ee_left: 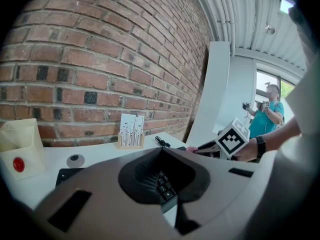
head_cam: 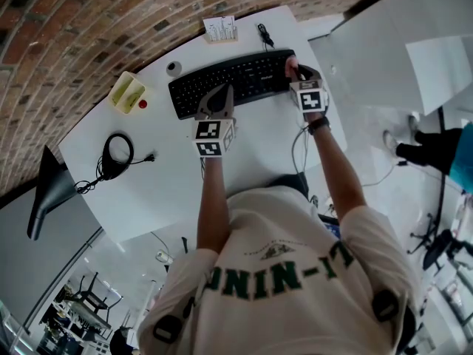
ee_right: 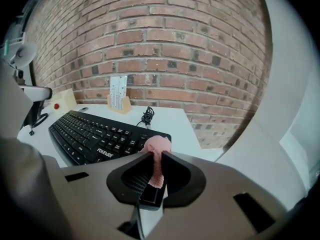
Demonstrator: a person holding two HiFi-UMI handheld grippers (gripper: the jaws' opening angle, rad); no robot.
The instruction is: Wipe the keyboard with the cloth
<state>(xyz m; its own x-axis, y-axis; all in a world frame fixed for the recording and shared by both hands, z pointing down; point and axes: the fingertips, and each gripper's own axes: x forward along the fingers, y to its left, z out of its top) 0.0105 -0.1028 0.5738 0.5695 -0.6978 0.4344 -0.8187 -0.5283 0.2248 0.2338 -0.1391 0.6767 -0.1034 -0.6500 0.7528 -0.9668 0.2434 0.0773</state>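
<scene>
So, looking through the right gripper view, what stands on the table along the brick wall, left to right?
Cream box → small round disc → card stand → coiled black cable. The pink cloth, pinched in the right gripper's fingers, overlaps the cable, so it's left out.

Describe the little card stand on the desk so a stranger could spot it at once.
Along the brick wall runs a white desk with a black keyboard. Behind the keyboard, at the far edge, stands the card stand: a tan holder of upright white cards, unlike the coiled black cable beside it.
</scene>
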